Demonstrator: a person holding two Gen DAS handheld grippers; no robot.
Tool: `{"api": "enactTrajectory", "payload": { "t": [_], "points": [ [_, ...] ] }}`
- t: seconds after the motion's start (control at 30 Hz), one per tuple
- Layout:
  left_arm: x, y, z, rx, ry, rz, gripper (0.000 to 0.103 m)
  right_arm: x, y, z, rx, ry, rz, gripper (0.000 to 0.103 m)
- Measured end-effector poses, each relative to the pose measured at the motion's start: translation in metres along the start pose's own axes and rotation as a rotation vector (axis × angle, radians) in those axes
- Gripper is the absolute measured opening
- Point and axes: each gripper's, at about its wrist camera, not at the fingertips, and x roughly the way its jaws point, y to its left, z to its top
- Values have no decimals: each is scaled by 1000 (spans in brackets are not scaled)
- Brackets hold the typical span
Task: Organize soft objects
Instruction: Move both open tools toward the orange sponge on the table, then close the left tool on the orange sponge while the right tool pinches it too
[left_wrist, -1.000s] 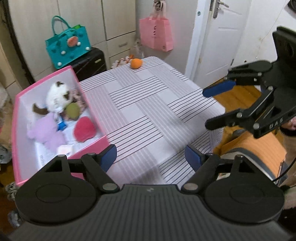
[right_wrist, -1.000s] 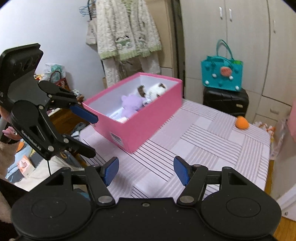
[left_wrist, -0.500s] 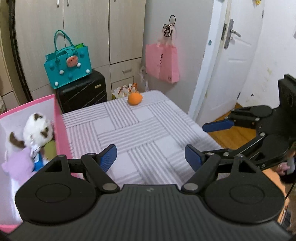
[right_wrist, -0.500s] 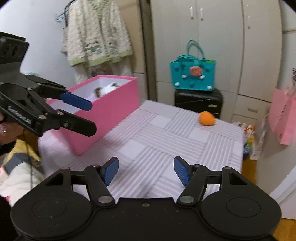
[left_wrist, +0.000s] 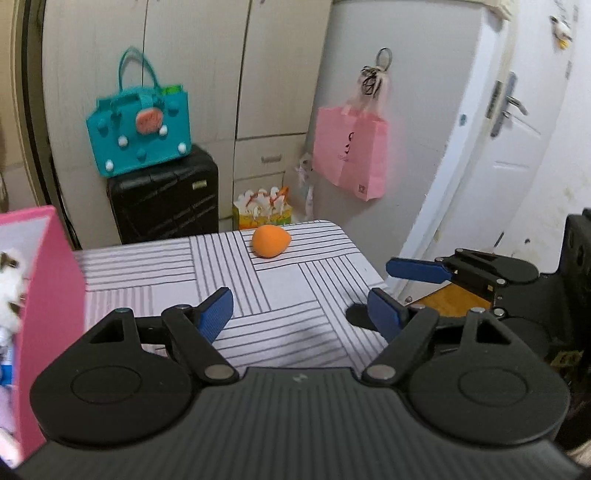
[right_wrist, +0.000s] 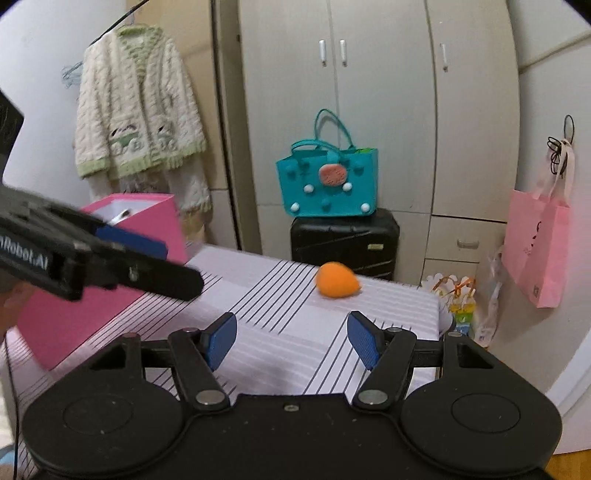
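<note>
Pink box (left_wrist: 44, 280) holds a white plush toy (left_wrist: 9, 284); orange toy (left_wrist: 271, 240) outside.

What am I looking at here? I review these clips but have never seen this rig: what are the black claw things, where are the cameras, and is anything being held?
There is no robot arm. A person holds a two-finger gripper in each hand, and a wide-angle camera on each one looks forward along its blue-padded fingers. One picture is from the left gripper, the other from the right gripper; each also catches the other one at its edge. Both are open and hold nothing. Ahead is a table with a striped cloth. One soft orange toy lies loose near its far edge. At the left stands a pink box with a white plush toy partly in view inside. The teal bag, the black suitcase and the pink bag are behind the table.
</note>
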Motion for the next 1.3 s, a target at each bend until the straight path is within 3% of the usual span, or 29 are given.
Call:
{"api": "enactTrajectory", "payload": {
  "t": [0.27, 0.57, 0.7, 1.07, 1.1, 1.13, 1.3],
  "points": [
    [57, 7, 25, -68, -7, -31, 76, 51, -41, 16, 14, 21, 51, 71],
    [118, 29, 46, -181, 30, 46, 72, 119, -64, 26, 56, 116, 115, 71],
    [140, 36, 48, -199, 39, 81, 67, 140, -66, 23, 72, 134, 94, 71],
    [171, 52, 47, -276, 70, 24, 51, 161, -67, 20, 43, 146, 49, 70],
    [173, 52, 46, -284, 75, 17, 49, 162, -66, 20, 37, 142, 50, 68],
    [175, 53, 45, -294, 86, 8, 44, 163, -65, 21, 34, 138, 52, 57],
    [172, 52, 41, -298, 82, 0, 40, 158, -56, 20, -2, 105, 26, 54]
  ]
}}
